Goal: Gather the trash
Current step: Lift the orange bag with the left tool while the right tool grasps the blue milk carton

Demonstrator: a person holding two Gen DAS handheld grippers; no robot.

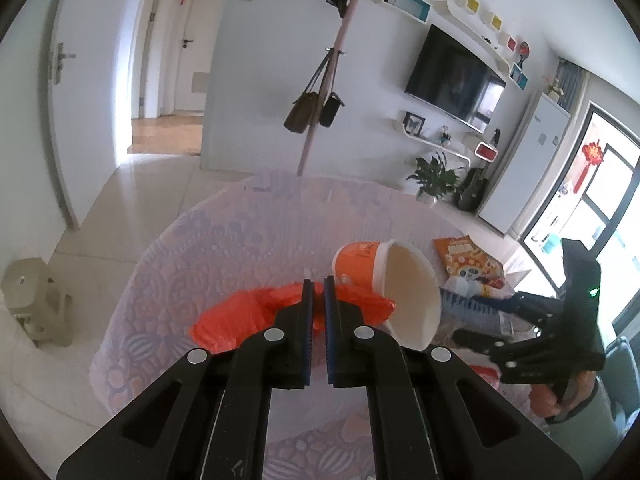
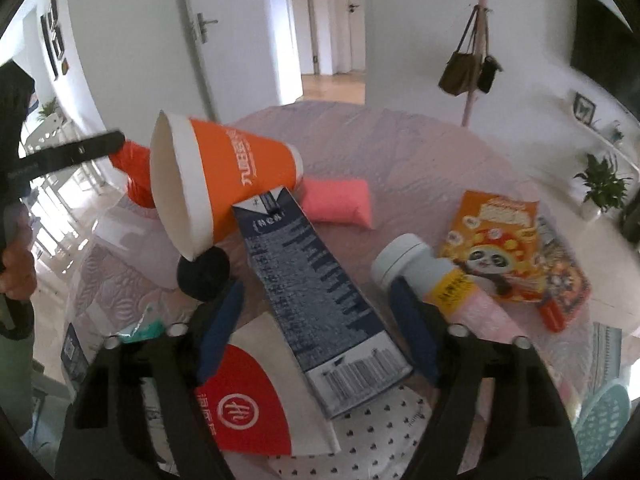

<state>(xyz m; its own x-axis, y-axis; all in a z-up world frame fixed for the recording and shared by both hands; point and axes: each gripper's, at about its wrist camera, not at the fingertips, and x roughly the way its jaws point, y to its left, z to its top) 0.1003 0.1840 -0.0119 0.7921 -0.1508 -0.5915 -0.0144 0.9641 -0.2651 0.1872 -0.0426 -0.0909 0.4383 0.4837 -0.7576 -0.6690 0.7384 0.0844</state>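
At the left edge of the right wrist view a hand (image 2: 14,264) holds the left gripper (image 2: 114,140), and its black finger reaches to the red plastic bag (image 2: 134,176) at the upper left. In the left wrist view the jaws of this gripper (image 1: 318,286) stand almost together, with the red bag (image 1: 236,320) directly behind their tips; the tips hide the contact, so I cannot tell for sure if a fold of it is pinched. Just right of the bag the orange paper cup (image 2: 224,184) lies on its side, its white mouth turned to the left. Under its lower rim sits a small black round thing (image 2: 204,274). In the middle the dark blue carton (image 2: 320,292) lies flat, running from the cup down to the lower centre. It lies between the fingers of the right gripper (image 2: 316,332), which stand apart and do not press on it. A pink packet (image 2: 340,200) lies above the carton. More to the right is a white-capped bottle (image 2: 432,276), touching the right finger, then an orange snack bag with a panda (image 2: 492,240). Everything rests on the table with a patterned cloth (image 2: 420,152).
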